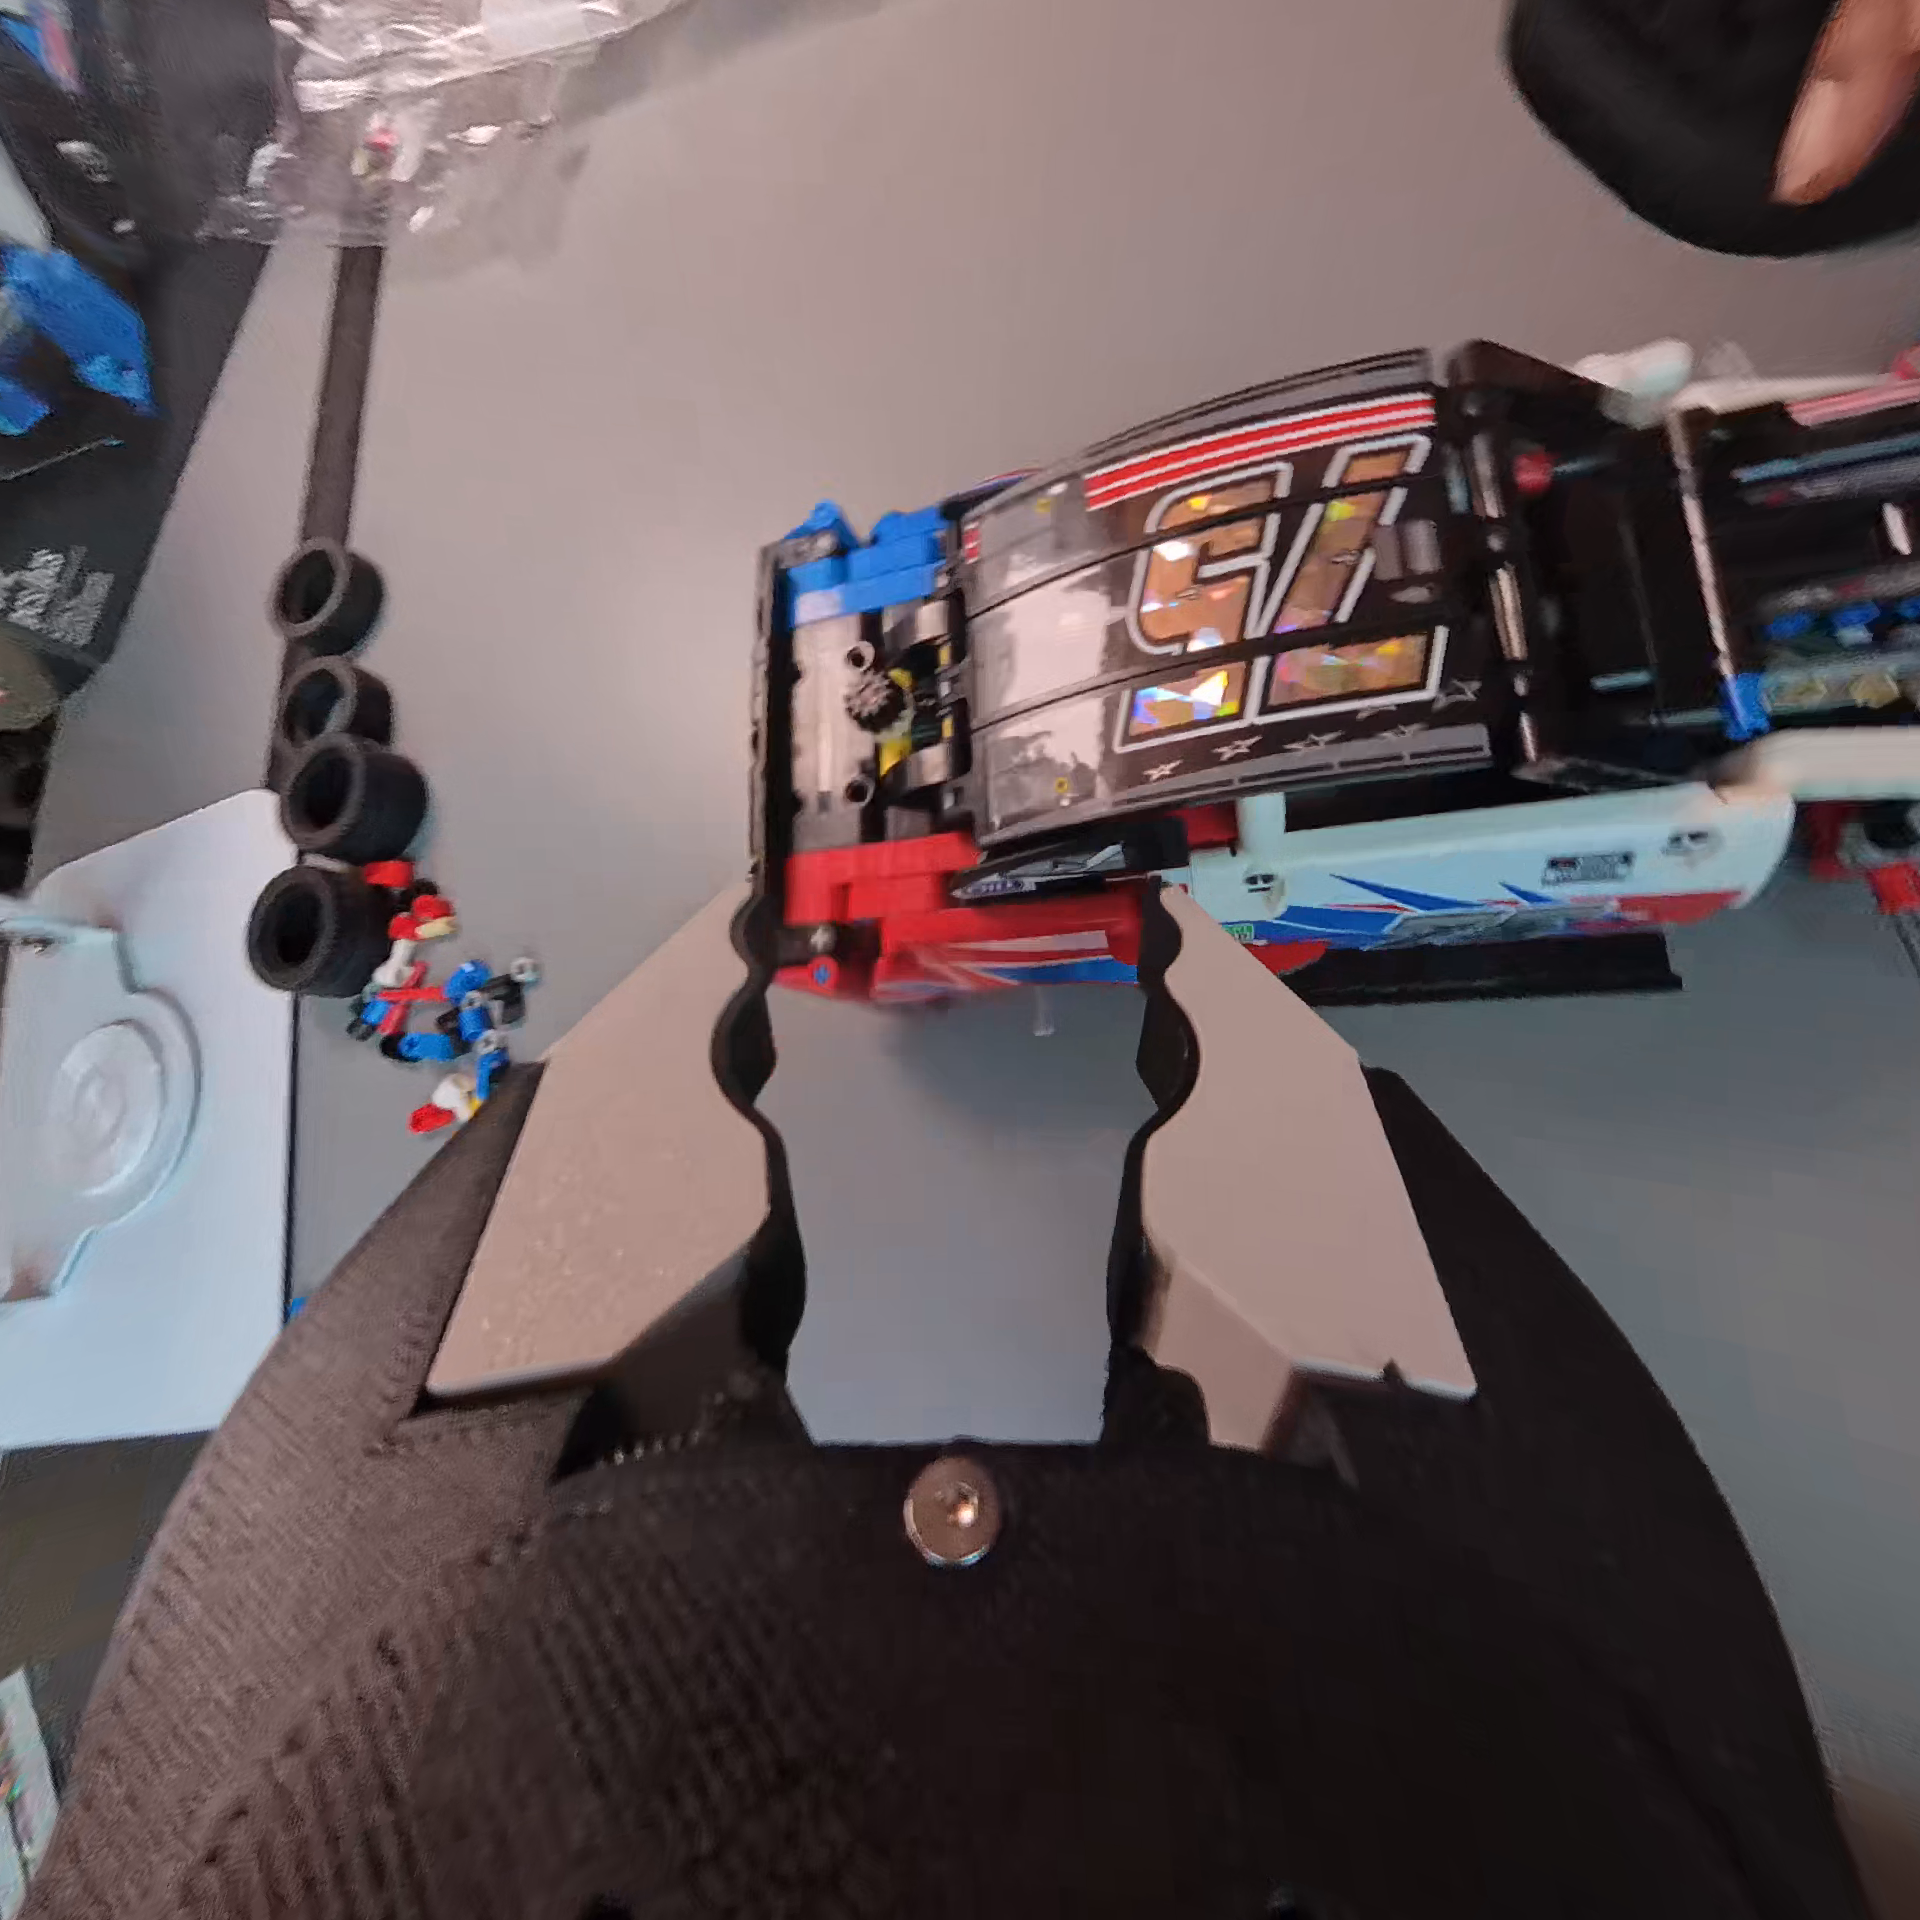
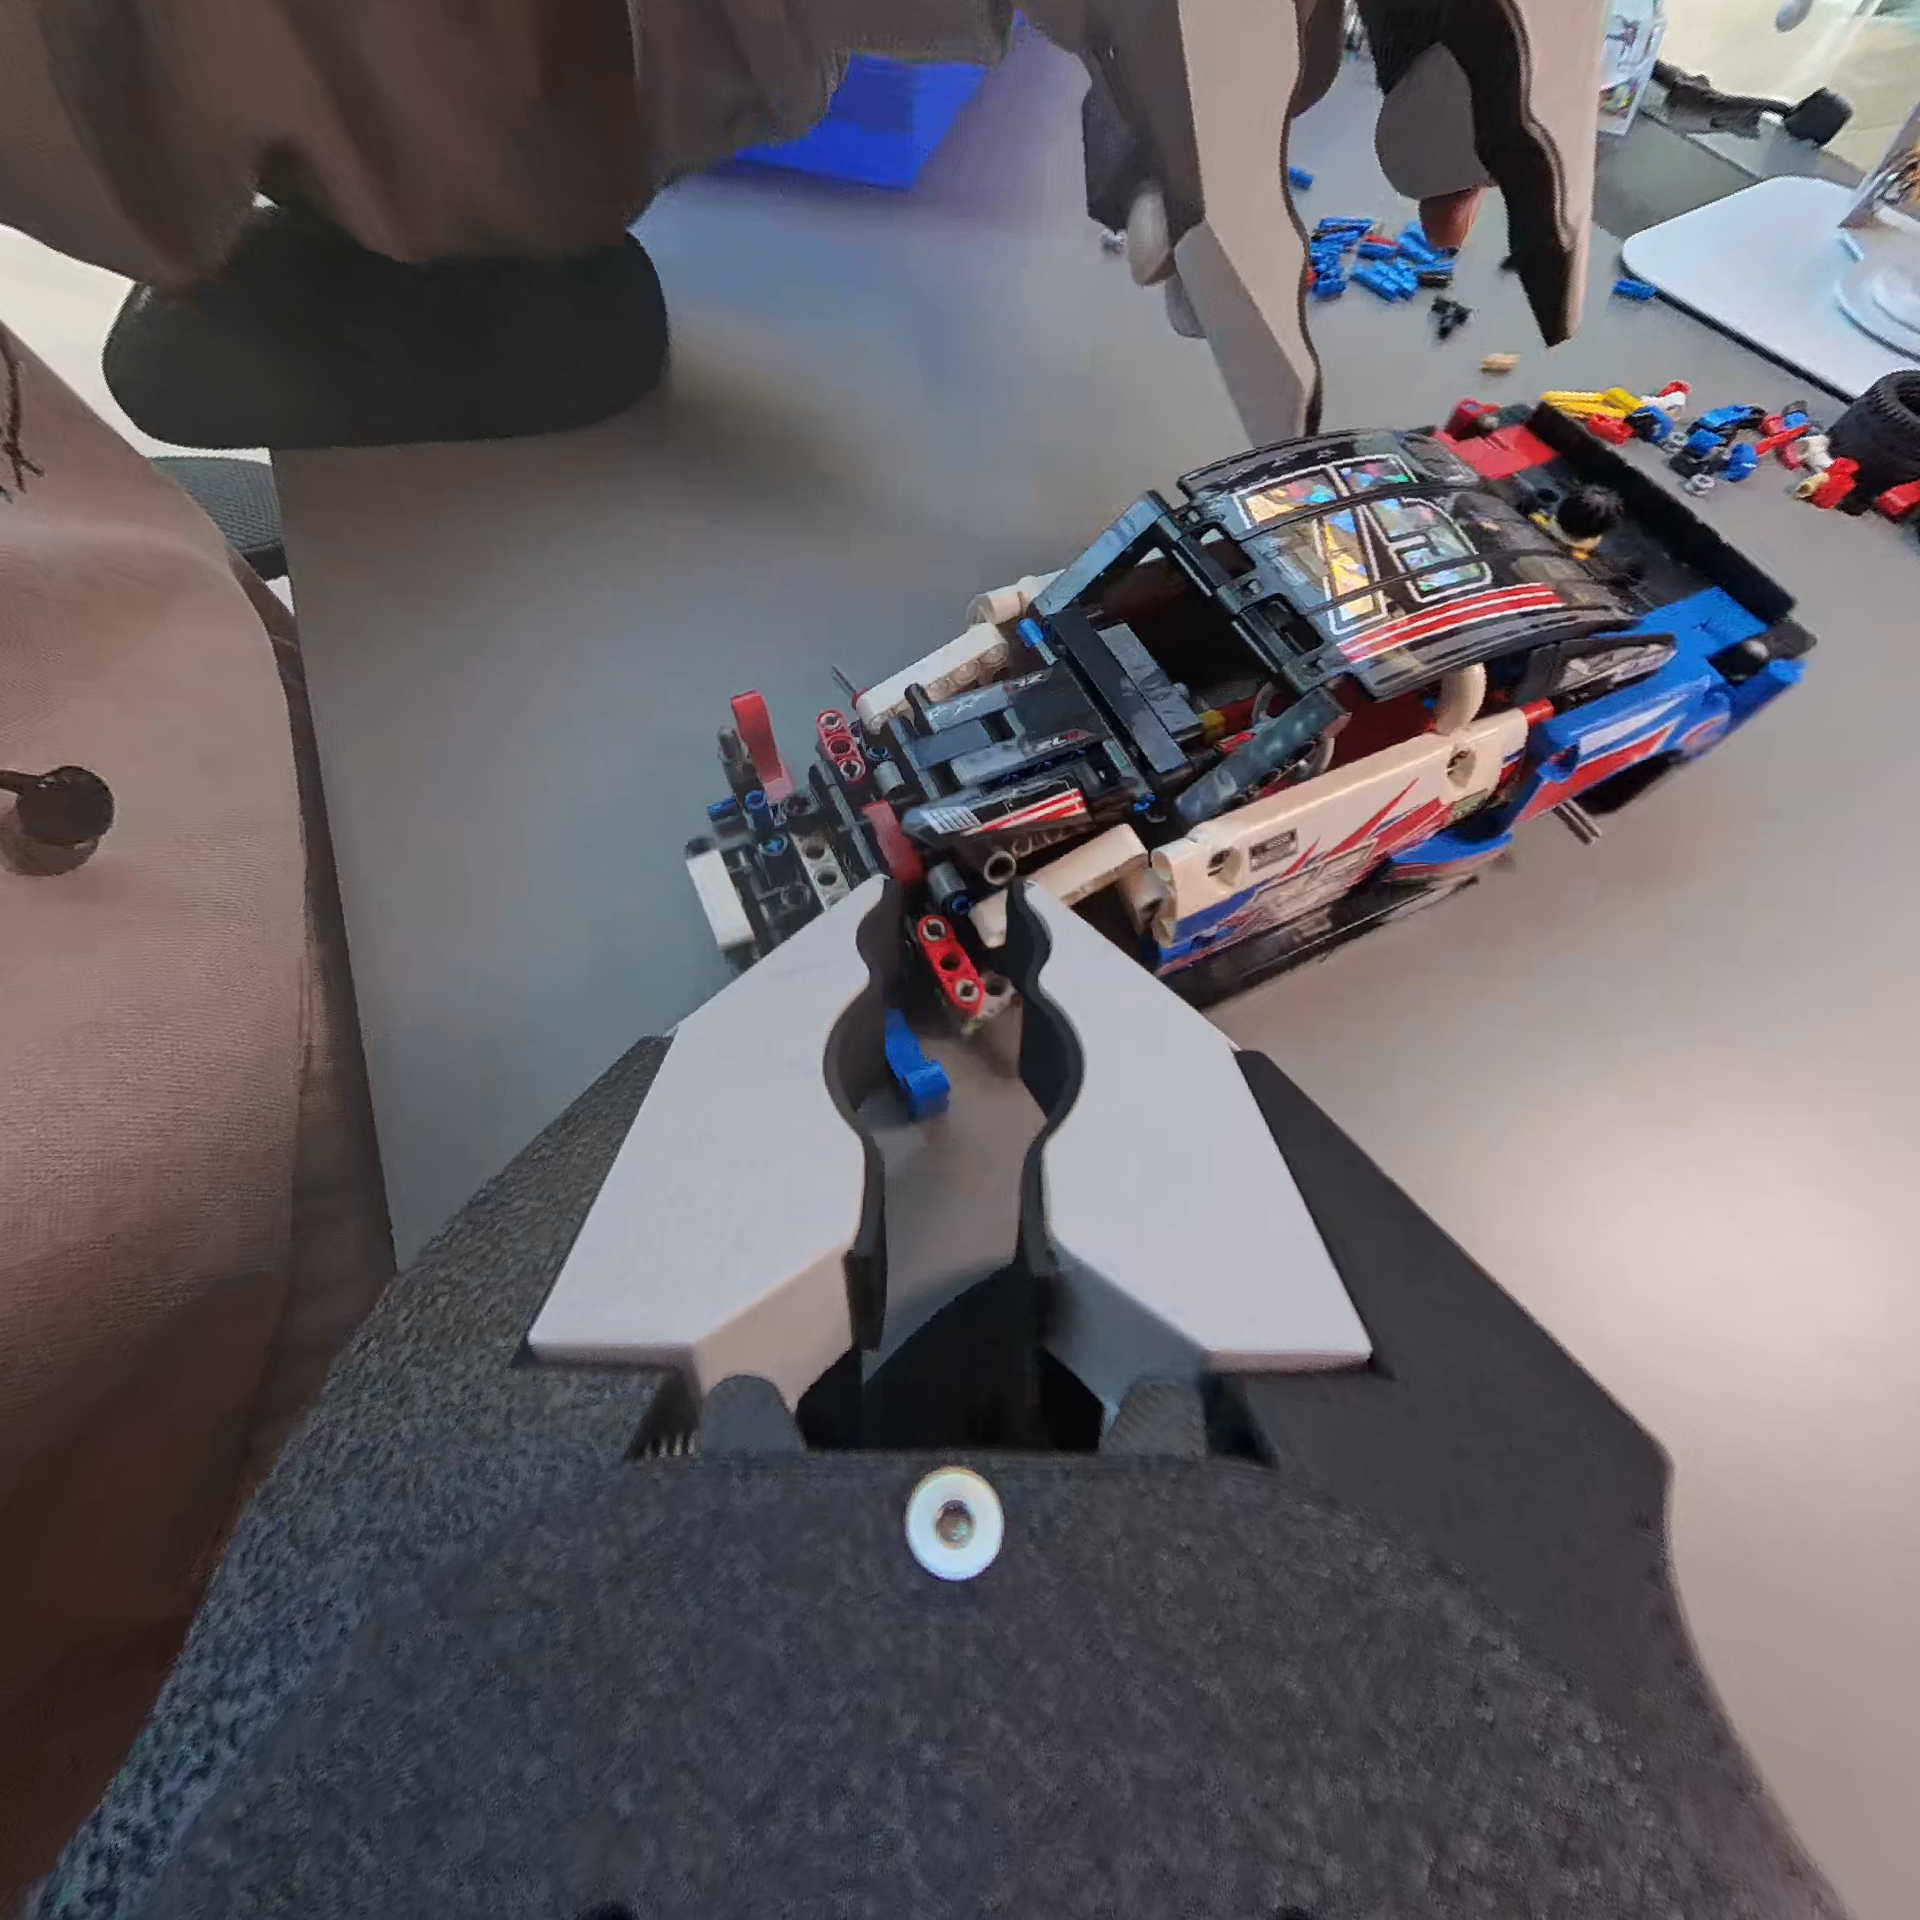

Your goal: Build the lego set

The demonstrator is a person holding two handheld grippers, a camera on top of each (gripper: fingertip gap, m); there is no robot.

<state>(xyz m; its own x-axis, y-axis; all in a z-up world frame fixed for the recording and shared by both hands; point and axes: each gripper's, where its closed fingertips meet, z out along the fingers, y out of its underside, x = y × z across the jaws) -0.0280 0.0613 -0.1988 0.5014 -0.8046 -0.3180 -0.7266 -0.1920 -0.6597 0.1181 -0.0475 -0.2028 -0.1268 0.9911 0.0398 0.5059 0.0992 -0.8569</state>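
The lego race car [image 1: 1195, 644] lies on the grey table, with a black roof and red, white and blue sides. My left gripper [image 1: 956, 925] is open, its fingers spread over the car's red rear corner. In the right wrist view it [image 2: 1423, 374] hovers just above the car's roof [image 2: 1351, 540], holding nothing. My right gripper [image 2: 953, 902] is nearly closed around the front corner of the car [image 2: 1351, 831]. A red holed beam [image 2: 951, 961] and a tan part sit between its fingertips. A small blue piece [image 2: 916, 1075] shows between the fingers lower down.
Several black tyres [image 1: 332, 800] stand in a row at the left beside loose red and blue pieces [image 1: 447, 997]. A white tray [image 1: 104, 1091] lies beyond them. More loose pieces [image 2: 1683, 426] lie behind the car. A person's brown clothing [image 2: 156, 935] fills the left, and a hand [image 1: 1829, 114] is at top right.
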